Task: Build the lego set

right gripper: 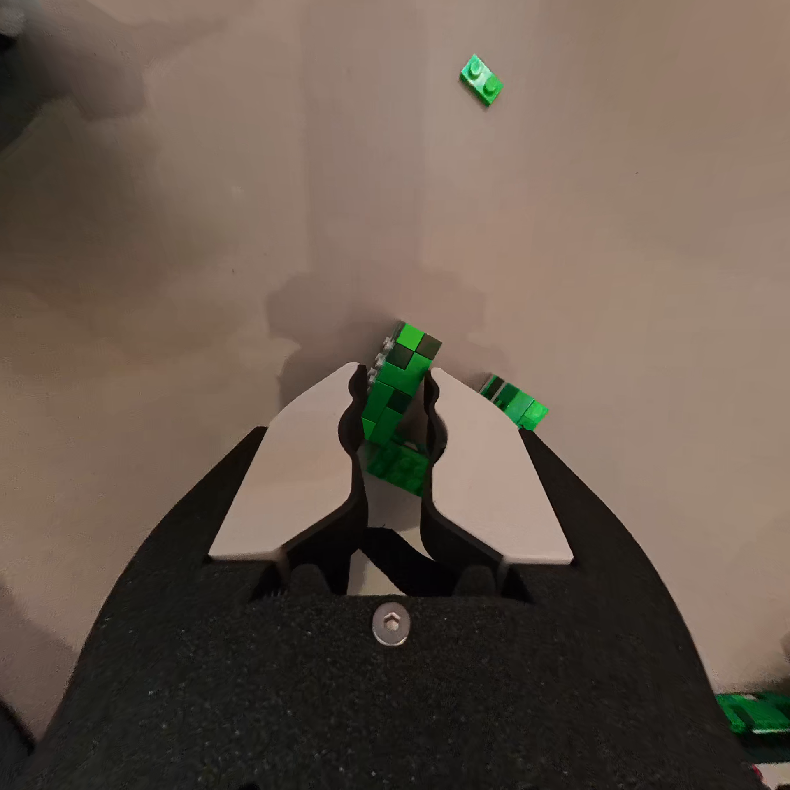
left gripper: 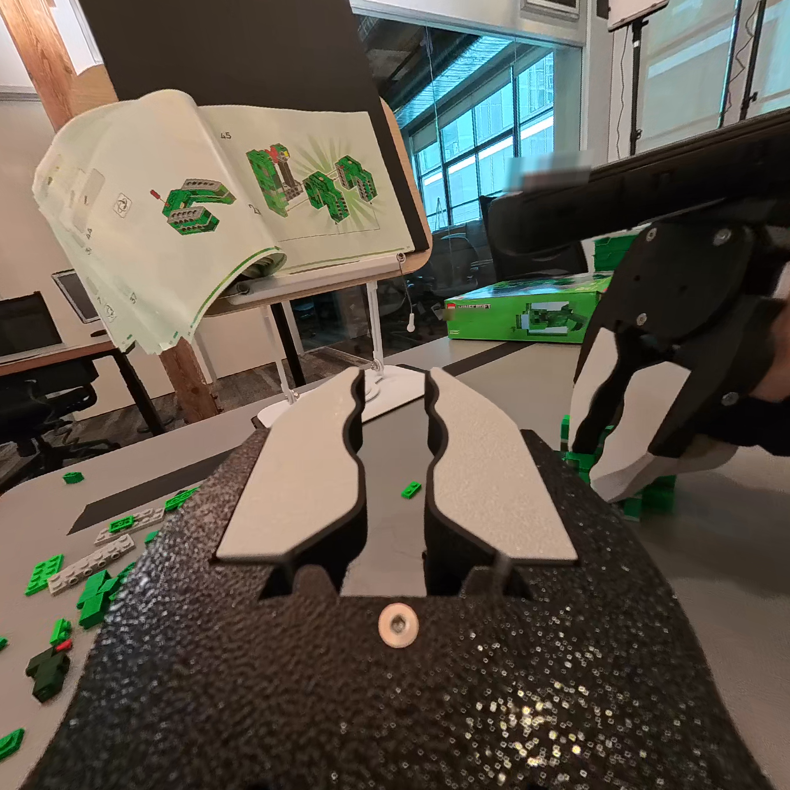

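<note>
Lego assembly [right gripper: 397,384], green w/ dark squares, sits tilted on bench [right gripper: 213,256] btwn right gripper [right gripper: 395,376] fingers, narrow gap around it; firm grip can't be told. Left gripper [left gripper: 393,384] narrow, nothing in it. Small green plate [right gripper: 481,80] lies farther off. Loose pieces [left gripper: 85,573] at left; instruction booklet [left gripper: 213,205] on stand, far.

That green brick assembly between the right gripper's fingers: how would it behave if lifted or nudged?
The assembly looks stiff, being built of blocky bricks, but probably fragile: many small pieces meet at seams and could pop apart under a squeeze. It stands tilted between the fingers of the right gripper, so a nudge may tip it. Its smooth sides might slip against the fingers.
</note>
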`<state>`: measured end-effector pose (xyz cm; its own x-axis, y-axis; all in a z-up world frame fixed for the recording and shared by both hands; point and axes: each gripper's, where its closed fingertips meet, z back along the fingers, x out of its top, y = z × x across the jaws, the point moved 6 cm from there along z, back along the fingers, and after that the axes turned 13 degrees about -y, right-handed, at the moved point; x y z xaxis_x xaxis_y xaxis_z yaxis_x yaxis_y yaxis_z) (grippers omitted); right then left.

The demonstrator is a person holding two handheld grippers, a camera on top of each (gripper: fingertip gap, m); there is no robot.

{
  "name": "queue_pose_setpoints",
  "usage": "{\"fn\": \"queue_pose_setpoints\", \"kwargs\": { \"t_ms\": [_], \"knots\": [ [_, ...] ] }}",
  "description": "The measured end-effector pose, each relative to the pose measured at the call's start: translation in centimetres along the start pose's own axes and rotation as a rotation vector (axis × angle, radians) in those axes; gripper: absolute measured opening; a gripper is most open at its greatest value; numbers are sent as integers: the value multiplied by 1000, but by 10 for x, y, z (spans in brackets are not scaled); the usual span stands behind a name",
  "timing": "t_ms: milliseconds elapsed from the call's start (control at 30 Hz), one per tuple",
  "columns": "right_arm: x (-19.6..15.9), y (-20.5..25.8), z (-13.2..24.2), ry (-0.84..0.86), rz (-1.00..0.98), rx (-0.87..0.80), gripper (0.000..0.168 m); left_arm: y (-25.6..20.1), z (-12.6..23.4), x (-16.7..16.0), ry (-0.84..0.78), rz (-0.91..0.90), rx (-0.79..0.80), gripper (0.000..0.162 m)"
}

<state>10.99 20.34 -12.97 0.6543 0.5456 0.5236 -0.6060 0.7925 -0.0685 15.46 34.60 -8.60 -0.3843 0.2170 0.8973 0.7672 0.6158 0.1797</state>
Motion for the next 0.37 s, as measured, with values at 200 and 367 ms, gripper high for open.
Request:
{"fn": "queue_pose_setpoints", "kwargs": {
  "t_ms": [200, 367],
  "knots": [
    [8, -12, 31, -344, -172, 164, 22, -8, 0, 8, -94, 82, -121, 50],
    [14, -19, 74, -765, -391, 535, 20, -27, 0, 14, -147, 129, -337, 88]
  ]
}}
